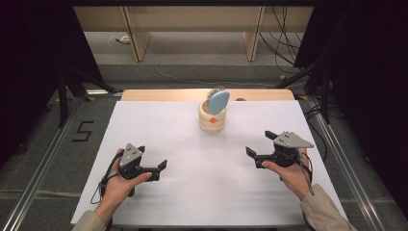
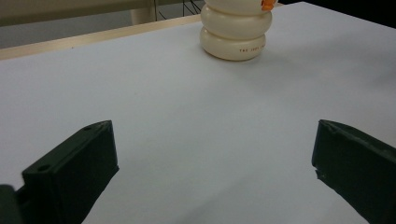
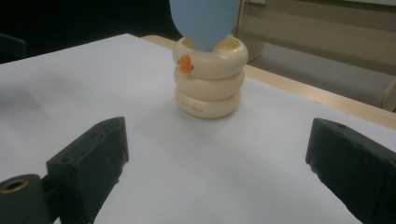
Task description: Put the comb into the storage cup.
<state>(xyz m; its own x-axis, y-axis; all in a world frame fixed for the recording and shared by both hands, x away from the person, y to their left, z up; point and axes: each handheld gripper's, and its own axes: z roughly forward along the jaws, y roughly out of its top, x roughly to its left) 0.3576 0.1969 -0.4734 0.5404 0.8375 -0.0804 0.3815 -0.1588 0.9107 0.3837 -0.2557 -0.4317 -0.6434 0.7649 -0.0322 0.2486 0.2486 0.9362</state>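
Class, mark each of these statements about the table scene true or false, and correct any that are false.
1. The blue brush stands in the cream ringed holder. True.
2. The left gripper is shut on the brush. False: its jaws stand wide apart with nothing between them.
3. The right gripper is open and apart from the holder. True.
4. The holder lies tipped on its side. False: it stands upright on the white table.
5. An orange mark shows on the holder. True.
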